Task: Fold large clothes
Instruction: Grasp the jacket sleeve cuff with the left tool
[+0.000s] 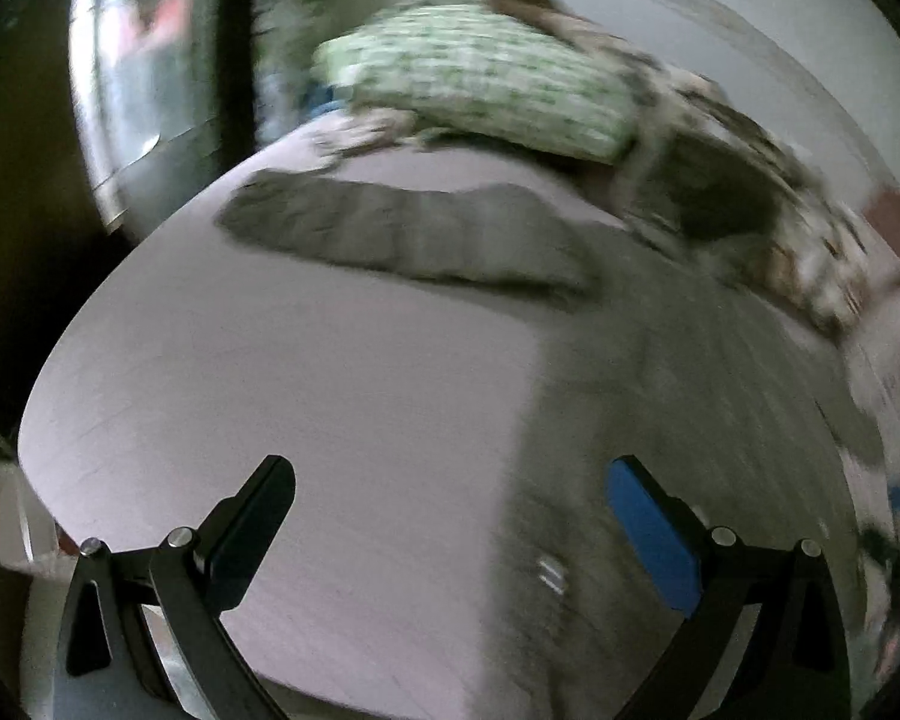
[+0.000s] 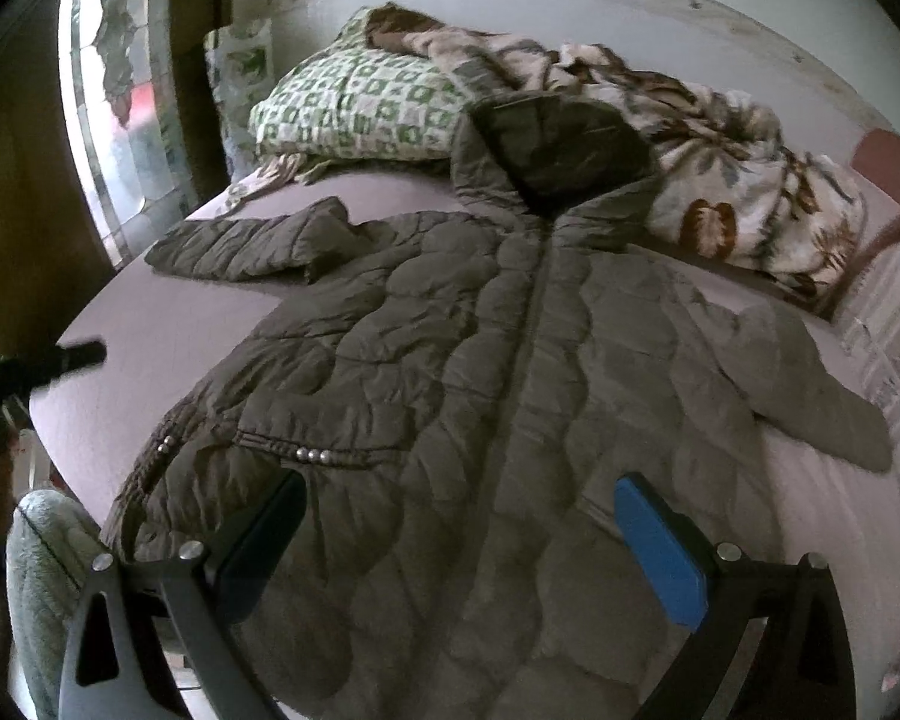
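Below, quilted jacket flat on bed under spread, empty right fingers; left fingers likewise released.

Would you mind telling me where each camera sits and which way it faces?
Left wrist: on the left gripper, open above the bed sheet, facing the jacket sleeve; blurred.
Right wrist: on the right gripper, open over the jacket, facing its hood.
Shared: jacket, green pillow, floral blanket.
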The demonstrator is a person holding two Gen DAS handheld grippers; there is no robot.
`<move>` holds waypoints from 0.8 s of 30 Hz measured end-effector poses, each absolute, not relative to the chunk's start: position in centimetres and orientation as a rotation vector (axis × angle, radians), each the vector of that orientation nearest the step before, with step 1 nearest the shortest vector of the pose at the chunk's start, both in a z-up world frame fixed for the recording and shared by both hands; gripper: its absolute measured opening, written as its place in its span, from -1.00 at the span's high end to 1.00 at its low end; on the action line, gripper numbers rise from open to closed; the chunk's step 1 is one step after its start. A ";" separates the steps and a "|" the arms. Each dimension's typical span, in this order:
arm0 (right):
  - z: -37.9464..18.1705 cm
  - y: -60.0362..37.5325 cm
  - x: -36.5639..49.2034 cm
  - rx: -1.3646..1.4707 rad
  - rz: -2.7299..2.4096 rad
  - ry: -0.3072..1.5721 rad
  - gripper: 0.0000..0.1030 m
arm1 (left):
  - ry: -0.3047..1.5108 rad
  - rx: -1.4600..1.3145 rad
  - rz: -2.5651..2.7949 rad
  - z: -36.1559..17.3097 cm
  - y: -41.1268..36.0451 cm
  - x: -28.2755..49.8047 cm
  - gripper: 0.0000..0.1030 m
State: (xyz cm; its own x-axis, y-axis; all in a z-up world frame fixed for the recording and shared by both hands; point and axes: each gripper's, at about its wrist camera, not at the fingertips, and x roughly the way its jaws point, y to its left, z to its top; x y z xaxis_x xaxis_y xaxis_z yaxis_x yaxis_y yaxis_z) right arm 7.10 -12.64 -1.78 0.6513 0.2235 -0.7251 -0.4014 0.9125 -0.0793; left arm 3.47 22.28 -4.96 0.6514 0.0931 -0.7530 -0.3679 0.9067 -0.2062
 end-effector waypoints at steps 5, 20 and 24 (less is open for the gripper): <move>-3.1 -10.0 9.7 -0.279 0.399 0.803 -1.00 | 0.823 -0.392 0.398 -6.1 28.7 6.3 -1.00; -5.1 -2.7 18.3 -0.330 0.471 0.857 -1.00 | 0.925 -0.497 0.517 -10.7 40.3 18.7 -1.00; -6.5 -1.5 20.7 -0.347 0.468 0.898 -1.00 | 0.947 -0.507 0.572 -12.1 42.5 21.3 -1.00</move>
State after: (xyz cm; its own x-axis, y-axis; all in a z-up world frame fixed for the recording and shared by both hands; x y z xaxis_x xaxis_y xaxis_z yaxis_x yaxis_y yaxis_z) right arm 20.72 -1.53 -6.46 0.5340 0.2422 -0.8101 -0.5252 0.8458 -0.0933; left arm 21.31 42.49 -12.13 0.4596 0.2287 -0.8582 -0.6530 0.7420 -0.1520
